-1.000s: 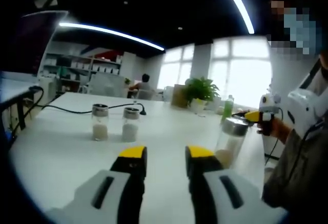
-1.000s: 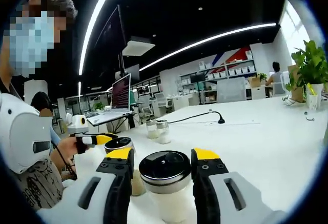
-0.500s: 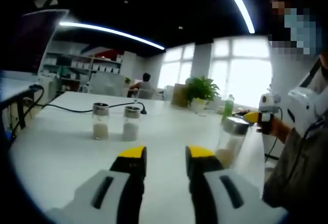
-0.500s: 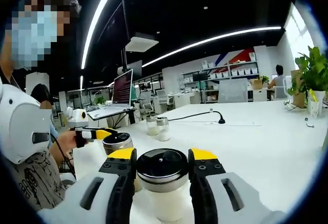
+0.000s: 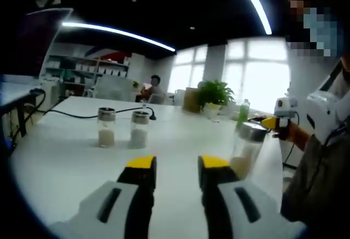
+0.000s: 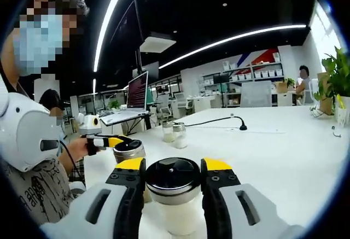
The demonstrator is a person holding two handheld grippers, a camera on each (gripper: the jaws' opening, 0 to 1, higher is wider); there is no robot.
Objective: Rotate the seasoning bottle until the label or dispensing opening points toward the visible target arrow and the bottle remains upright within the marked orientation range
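A seasoning bottle [image 6: 173, 181] with a dark metal lid and pale powder stands upright on the white table [image 6: 284, 157]. My right gripper [image 6: 173, 165] is shut on it, its yellow-tipped jaws pressing the lid from both sides. A second, similar bottle [image 6: 127, 150] stands just behind the left jaw, beside the left gripper [image 6: 106, 141] held in a hand. In the left gripper view, my left gripper [image 5: 178, 163] is open above the table with nothing between its fingers. To its right a bottle [image 5: 246, 150] stands next to the right gripper [image 5: 269, 123].
Two more seasoning bottles [image 5: 106, 128] [image 5: 139, 130] stand side by side at mid-table, with a black cable [image 5: 71, 117] behind them. A potted plant [image 5: 213, 98] sits at the far edge. A laptop [image 6: 131, 99] stands on a neighbouring desk. The person's body lies along the table's side.
My right gripper's jaws have closed in from a small gap until they press the bottle's lid. The left gripper has stayed open and almost still.
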